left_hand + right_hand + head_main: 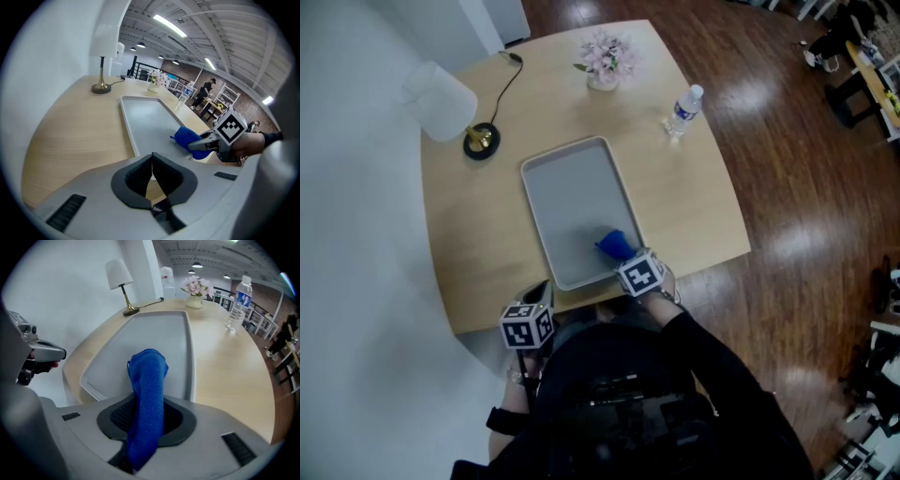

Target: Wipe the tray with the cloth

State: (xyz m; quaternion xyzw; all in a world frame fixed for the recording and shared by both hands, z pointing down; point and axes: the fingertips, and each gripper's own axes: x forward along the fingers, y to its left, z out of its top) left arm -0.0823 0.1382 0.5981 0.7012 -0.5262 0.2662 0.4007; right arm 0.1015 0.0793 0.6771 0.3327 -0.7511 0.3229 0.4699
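The tray (567,202) lies lengthwise in the middle of the pale wooden table (478,244) in the head view, and the blue cloth (615,246) sits on its floor close to the near right corner, under the tip of the right tongs (623,258). The left tongs (542,289) hang at the table's near edge, just beside the tray's near left corner. A white-shaded lamp (441,103) stands at the far left, a small pot of pink flowers (607,58) at the far edge, and a water bottle (682,111) to the right, all well apart from the tray. In the left gripper view, the left tongs are pressed together with nothing between them, over bare table wood beside the tray's long rim; across the tray, the right tongs press the bunched cloth onto the grey floor. In the right gripper view, the right tongs are pinching the cloth, which runs up between the dark pads as a thick blue roll, its free end lying over the tray's near end.
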